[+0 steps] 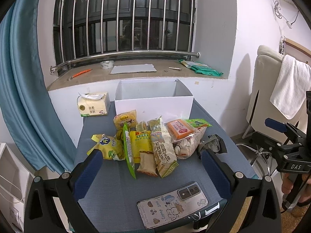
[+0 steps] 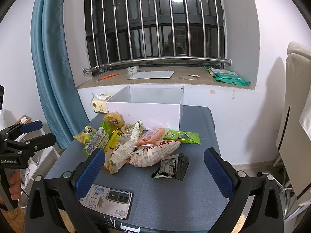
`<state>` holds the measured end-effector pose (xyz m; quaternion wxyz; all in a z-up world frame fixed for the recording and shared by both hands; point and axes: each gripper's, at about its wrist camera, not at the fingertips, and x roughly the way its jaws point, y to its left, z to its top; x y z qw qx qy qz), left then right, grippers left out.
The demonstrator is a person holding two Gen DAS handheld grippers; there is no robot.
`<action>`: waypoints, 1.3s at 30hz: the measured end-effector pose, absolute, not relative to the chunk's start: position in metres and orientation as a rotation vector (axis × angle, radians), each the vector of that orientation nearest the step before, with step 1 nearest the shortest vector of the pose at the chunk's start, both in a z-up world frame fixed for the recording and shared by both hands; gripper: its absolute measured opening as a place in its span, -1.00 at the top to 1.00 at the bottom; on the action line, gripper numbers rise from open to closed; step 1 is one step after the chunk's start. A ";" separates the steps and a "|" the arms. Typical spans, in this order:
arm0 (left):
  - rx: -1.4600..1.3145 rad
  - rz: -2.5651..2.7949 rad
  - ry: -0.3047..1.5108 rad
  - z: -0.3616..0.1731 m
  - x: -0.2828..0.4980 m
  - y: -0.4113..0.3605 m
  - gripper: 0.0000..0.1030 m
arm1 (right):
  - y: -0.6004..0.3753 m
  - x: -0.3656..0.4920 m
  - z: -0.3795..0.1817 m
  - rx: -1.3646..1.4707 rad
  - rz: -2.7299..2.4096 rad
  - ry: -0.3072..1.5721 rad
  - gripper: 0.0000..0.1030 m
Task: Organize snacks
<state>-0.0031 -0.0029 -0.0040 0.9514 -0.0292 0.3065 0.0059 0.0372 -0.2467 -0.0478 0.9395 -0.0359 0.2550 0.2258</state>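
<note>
While both my left gripper (image 1: 151,167) and right gripper (image 2: 154,165) hang spread and empty | snack pile (image 1: 151,141) lies just before the white box (image 1: 153,106) | take the loose black packet (image 2: 173,167) first, by its middle

One white box (image 1: 153,104), one phone (image 1: 172,203) — about a dozen snack packets (image 1: 147,139).

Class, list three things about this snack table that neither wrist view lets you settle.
- White box floor: both views, front wall hides it.
- Snacks at the bottom of the pile: both views, covered by upper packets.
- Phone near end: right wrist view, the right gripper finger blocks it.
</note>
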 end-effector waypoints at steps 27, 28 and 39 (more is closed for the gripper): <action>-0.059 0.004 0.626 -0.004 -0.003 -0.003 -1.00 | -0.245 0.036 -0.049 -0.074 0.466 0.529 -1.00; -0.059 0.005 0.625 -0.004 -0.003 -0.003 -1.00 | -0.246 0.037 -0.049 -0.075 0.466 0.529 -1.00; -0.057 0.005 0.628 -0.004 -0.003 -0.002 -1.00 | -0.245 0.037 -0.050 -0.077 0.469 0.537 -1.00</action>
